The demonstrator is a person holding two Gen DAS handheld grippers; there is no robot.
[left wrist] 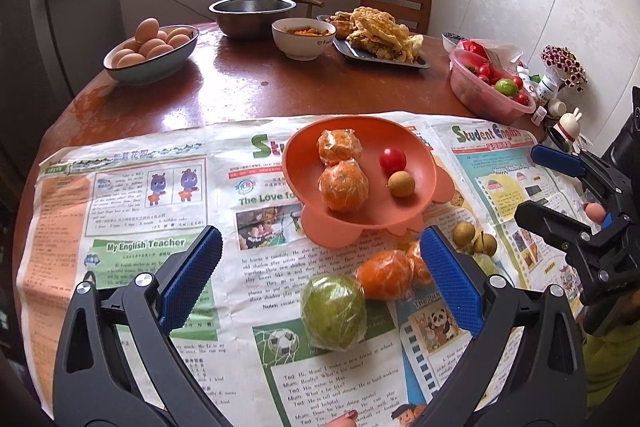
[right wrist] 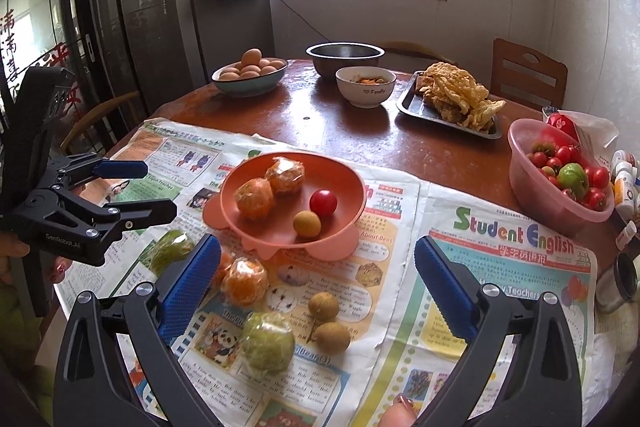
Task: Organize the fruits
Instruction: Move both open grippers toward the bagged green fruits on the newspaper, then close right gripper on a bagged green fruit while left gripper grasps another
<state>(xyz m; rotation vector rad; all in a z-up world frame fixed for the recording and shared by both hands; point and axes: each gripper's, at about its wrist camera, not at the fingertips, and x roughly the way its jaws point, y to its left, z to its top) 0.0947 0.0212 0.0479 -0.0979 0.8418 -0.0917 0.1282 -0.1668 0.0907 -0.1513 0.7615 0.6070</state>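
On the newspaper-covered bench, both hand-held grippers, left and right, are hovering wide apart and empty, while wrapped oranges are sitting in the orange bowl.

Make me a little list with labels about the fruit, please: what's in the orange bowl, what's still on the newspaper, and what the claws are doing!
In the orange bowl: two wrapped oranges, one cherry tomato, one longan
On the newspaper: two wrapped green fruits, wrapped oranges, two longans
Left claw: open, holding nothing, above the fruit on the paper
Right claw: open, holding nothing
Nearby: bowl of eggs, pink tub of tomatoes
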